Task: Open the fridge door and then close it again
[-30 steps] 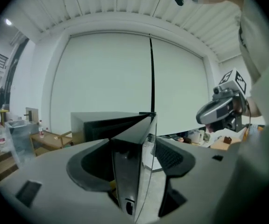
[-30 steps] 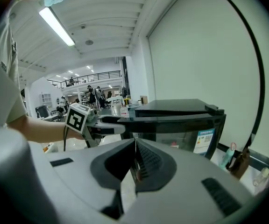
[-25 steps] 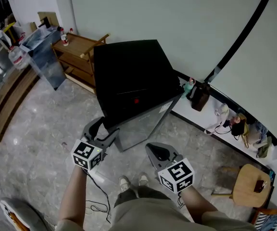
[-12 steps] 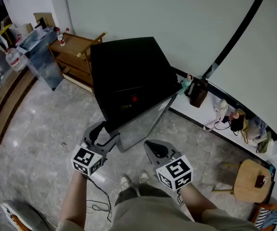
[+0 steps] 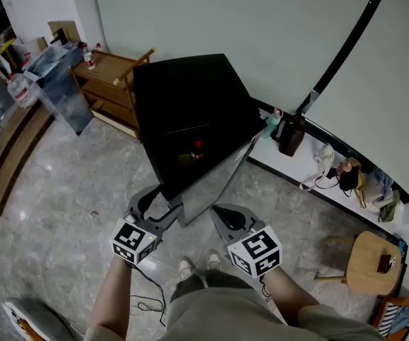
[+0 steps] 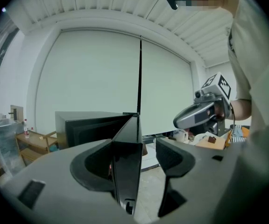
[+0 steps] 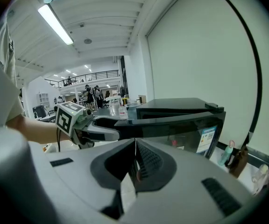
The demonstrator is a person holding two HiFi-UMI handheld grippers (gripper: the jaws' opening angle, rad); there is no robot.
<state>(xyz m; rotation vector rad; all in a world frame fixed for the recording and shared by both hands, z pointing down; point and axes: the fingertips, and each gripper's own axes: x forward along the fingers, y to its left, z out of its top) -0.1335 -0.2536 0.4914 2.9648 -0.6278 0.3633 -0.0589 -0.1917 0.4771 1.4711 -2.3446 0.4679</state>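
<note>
Black door [image 5: 215, 180] ajar, its edge between parted jaws of the left hand-held gripper [image 5: 156, 204]; right hand-held gripper [image 7: 135, 146] closed, empty

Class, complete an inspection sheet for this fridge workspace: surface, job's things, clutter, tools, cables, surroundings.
Surface: grey polished floor.
Job's things: black fridge, its door ajar.
Clutter: green bottle and dark bag on the white ledge; wooden stool at right.
Tools: left tool open, the door's edge between its jaws; right tool shut, empty.
Cables: thin black cable trailing on the floor.
Surroundings: pale wall behind; wooden shelf unit and clear bin at left.
</note>
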